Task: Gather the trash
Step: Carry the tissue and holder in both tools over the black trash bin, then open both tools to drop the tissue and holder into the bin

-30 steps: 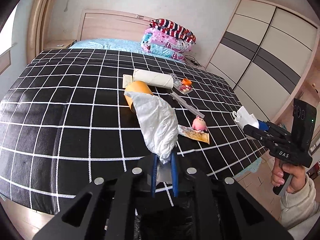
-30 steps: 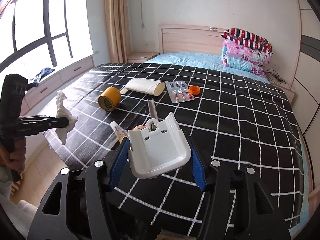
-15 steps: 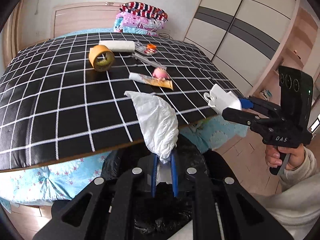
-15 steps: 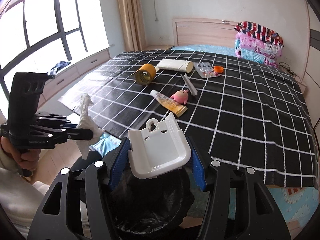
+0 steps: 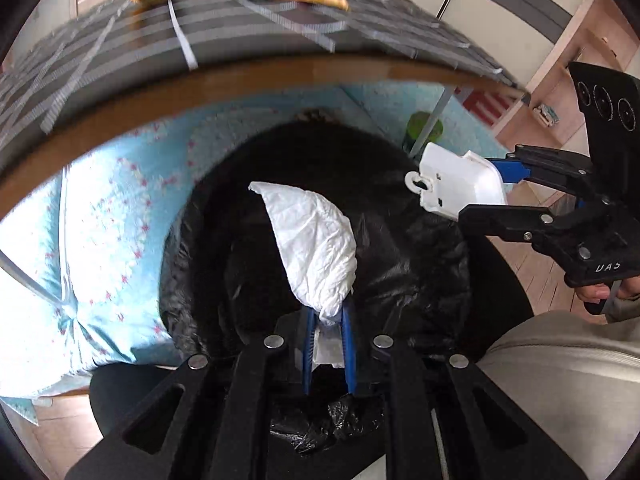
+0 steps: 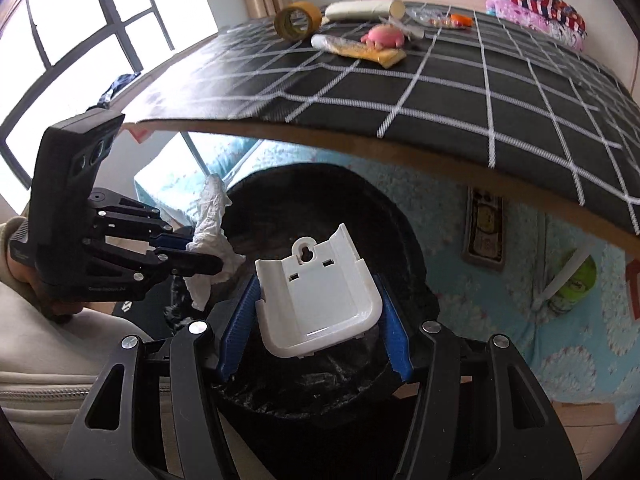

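My left gripper [image 5: 327,316] is shut on a crumpled white tissue [image 5: 316,244] and holds it over the open bin lined with a black bag [image 5: 420,280]. In the right wrist view the tissue [image 6: 212,236] hangs at the bin's left rim. My right gripper [image 6: 316,304] is shut on a white plastic holder [image 6: 316,296] with a keyhole slot and holds it above the bin mouth [image 6: 304,200]. The holder also shows in the left wrist view [image 5: 460,184], over the bin's right rim.
The board with the black checked cloth [image 6: 480,92] juts out above the bin. On it lie a tape roll [image 6: 298,20], a tube [image 6: 356,49], a pink toy [image 6: 386,36], a cream roll [image 6: 364,9] and a pill blister [image 6: 444,20]. A green bottle [image 6: 576,284] stands on the floor.
Both grippers have dropped from board level down below its edge to just over the bin, each still holding its item. The left wrist view is motion-blurred.
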Demonstrator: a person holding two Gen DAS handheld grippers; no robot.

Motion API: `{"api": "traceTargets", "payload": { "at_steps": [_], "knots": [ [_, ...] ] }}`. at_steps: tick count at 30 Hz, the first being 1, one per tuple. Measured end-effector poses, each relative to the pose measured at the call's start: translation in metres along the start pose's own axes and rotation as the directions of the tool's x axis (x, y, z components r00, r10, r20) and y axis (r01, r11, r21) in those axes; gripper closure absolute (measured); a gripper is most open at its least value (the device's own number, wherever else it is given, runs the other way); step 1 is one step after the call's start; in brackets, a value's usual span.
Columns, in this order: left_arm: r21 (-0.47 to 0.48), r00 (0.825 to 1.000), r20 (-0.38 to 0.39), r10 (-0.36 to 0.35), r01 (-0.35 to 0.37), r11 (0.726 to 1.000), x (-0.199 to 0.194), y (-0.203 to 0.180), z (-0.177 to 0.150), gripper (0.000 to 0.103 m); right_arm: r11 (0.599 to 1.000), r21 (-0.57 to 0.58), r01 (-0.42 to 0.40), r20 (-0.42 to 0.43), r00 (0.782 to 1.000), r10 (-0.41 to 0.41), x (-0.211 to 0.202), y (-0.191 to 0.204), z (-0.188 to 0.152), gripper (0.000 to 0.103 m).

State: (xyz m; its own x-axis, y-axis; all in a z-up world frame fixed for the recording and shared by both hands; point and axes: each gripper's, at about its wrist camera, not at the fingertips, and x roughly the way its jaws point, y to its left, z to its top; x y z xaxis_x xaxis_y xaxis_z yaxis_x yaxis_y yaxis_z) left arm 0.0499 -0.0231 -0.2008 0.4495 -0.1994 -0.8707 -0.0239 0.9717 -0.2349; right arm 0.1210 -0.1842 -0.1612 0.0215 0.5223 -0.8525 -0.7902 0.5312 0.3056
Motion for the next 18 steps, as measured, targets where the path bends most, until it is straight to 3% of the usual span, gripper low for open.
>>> {"api": "traceTargets", "payload": {
  "at_steps": [10,18],
  "knots": [
    [-0.026,0.994,-0.109,0.002,-0.005,1.0,0.038,-0.002,-0.005,0.091,1.0,-0.009,0.026,-0.17,0.985,-0.028,0.055,0.007,-0.012,0.046],
    [-0.02,0.988,-0.15,0.034,-0.038,0.999,0.047,-0.002,-0.006,0.09,0.999,-0.033,0.043,-0.22,0.974,-0.049,0.066,0.011,-0.013,0.046]
  ]
}}
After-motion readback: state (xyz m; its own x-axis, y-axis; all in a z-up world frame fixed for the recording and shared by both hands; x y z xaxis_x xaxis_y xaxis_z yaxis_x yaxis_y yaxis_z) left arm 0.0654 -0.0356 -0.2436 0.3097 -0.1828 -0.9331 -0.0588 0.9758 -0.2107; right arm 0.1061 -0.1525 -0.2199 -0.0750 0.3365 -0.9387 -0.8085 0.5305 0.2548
